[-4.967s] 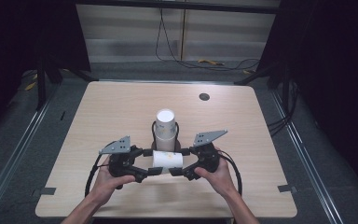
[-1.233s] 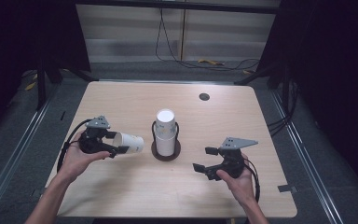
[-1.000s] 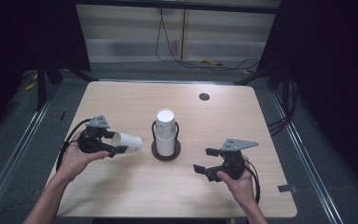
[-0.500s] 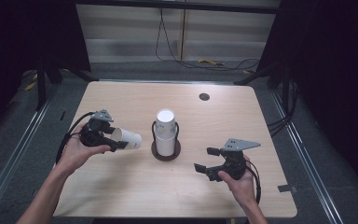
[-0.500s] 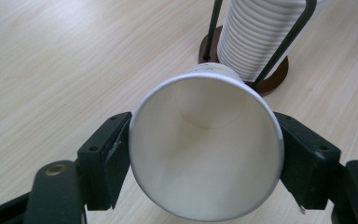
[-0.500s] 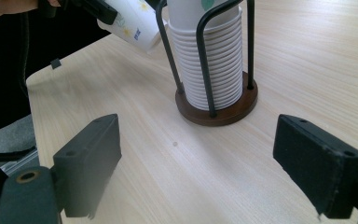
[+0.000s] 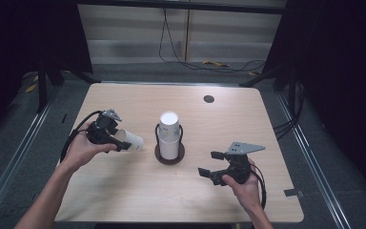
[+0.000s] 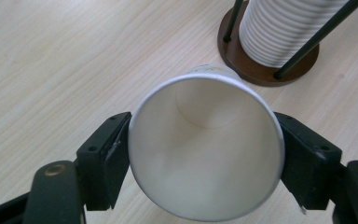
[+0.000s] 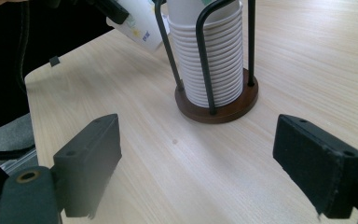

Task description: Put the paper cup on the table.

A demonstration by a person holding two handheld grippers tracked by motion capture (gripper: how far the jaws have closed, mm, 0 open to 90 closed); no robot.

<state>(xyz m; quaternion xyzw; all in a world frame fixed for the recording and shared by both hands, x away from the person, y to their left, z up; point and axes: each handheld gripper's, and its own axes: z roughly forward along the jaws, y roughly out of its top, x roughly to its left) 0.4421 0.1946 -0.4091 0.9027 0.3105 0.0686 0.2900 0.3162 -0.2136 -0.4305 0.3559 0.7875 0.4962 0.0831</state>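
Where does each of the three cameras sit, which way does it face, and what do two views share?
High view: above the person's side, facing forward and down on the table; both forearms, left gripper and right gripper show.
Left gripper view: rides the left gripper, looking into the cup clamped between its jaws.
Right gripper view: rides the right gripper, facing the cup stack between open jaws.
Shared: the stack's holder appears in all three.
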